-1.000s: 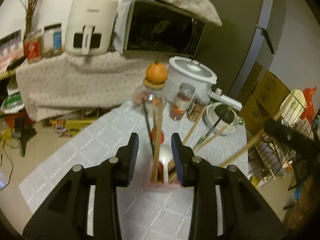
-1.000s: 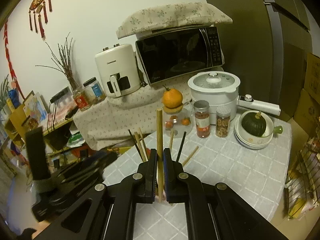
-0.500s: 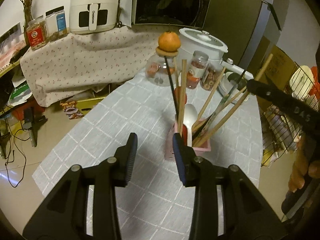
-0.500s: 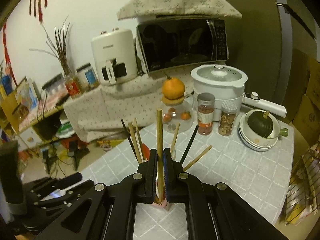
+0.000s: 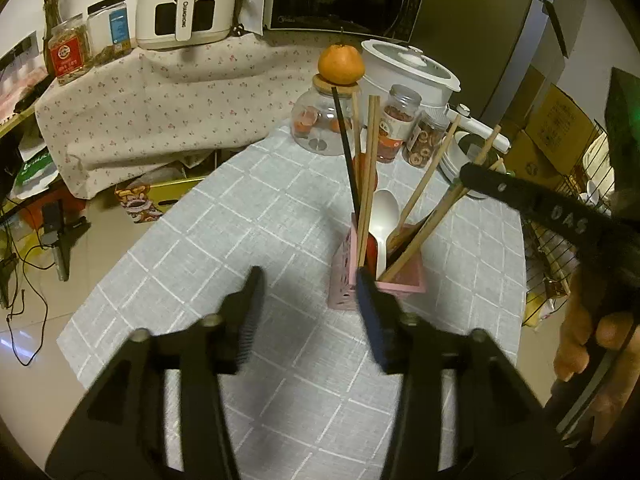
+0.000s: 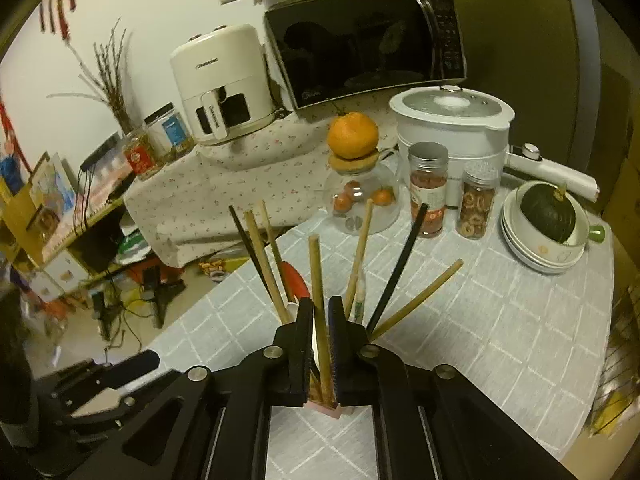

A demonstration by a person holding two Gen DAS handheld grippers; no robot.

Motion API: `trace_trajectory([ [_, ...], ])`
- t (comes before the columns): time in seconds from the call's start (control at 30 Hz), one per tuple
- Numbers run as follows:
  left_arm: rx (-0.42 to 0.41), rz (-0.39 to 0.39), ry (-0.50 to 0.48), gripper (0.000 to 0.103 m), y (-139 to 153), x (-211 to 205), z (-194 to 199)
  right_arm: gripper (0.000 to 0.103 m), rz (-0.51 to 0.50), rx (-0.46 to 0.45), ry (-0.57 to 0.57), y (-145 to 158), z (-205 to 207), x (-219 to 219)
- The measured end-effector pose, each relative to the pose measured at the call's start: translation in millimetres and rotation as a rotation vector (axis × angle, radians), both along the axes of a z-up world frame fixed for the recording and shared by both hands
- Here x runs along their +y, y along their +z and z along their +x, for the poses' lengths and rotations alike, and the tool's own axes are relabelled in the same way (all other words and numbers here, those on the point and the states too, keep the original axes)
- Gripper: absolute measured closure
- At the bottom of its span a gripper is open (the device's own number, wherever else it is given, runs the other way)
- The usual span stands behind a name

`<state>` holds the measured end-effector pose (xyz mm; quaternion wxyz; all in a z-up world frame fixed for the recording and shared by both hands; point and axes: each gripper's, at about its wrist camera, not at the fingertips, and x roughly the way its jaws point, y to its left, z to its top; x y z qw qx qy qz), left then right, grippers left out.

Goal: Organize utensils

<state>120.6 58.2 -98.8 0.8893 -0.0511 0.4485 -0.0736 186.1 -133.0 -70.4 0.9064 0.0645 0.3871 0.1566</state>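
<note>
The wooden chopstick [image 6: 320, 312] stands pinched between the two fingers of the right gripper [image 6: 320, 344], its long axis close to upright and tipped a little away from the camera, its top end free above the jaws and its lower end, as the left wrist view suggests, already down inside the pink utensil holder [image 5: 376, 280]. The jaws are drawn in narrow, flat against either side of the stick, so the holder sits directly below and just ahead of them; only a pink corner of it shows under the fingertips in the right wrist view. Around the held stick the holder already bristles with other chopsticks, a black one [image 6: 396, 268] leaning right, pale ones fanning left and right, and a white spoon [image 5: 385, 216] at the middle. The left gripper [image 5: 308, 312] hangs nearer the viewer's side of the holder, its jaws wide apart and gripping nothing; its right finger lies just beside the holder's near left corner, whether touching I cannot tell. The right hand is plainly the one placed for the coming move, which seems to call only for letting go so the stick settles along its own axis into the holder. Outward lie the grey checked tablecloth [image 5: 240, 240], then at the far side a glass jar [image 6: 360, 204] topped by an orange [image 6: 353, 135], two spice jars, a white cooker [image 6: 452, 128], and a bowl with a green squash [image 6: 550, 216] to the far right.
</note>
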Motion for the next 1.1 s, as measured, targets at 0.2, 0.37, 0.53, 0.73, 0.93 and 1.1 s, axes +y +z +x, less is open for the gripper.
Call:
trace_trajectory([
  [0.2, 0.001, -0.016, 0.001, 0.044, 3, -2, -1, 0.074, 0.052, -0.033, -0.033, 20, -9, -19],
  [0.37, -0.005, -0.027, 0.003, 0.035, 8, -5, -7, 0.059, 0.041, -0.044, -0.043, 36, -24, -29],
  [0.53, -0.034, -0.015, 0.008, 0.024, 23, -13, -21, 0.037, -0.019, -0.052, -0.059, 50, -52, -42],
  [0.73, -0.121, 0.008, 0.022, 0.014, 53, -22, -51, 0.024, -0.085, -0.069, -0.083, 68, -93, -56],
  [0.93, -0.165, 0.082, 0.058, 0.000, 70, -32, -74, 0.015, -0.141, -0.080, -0.143, 76, -125, -65],
  [1.1, -0.187, 0.133, 0.107, 0.000, 75, -34, -86, 0.007, -0.215, -0.102, -0.196, 78, -138, -65],
])
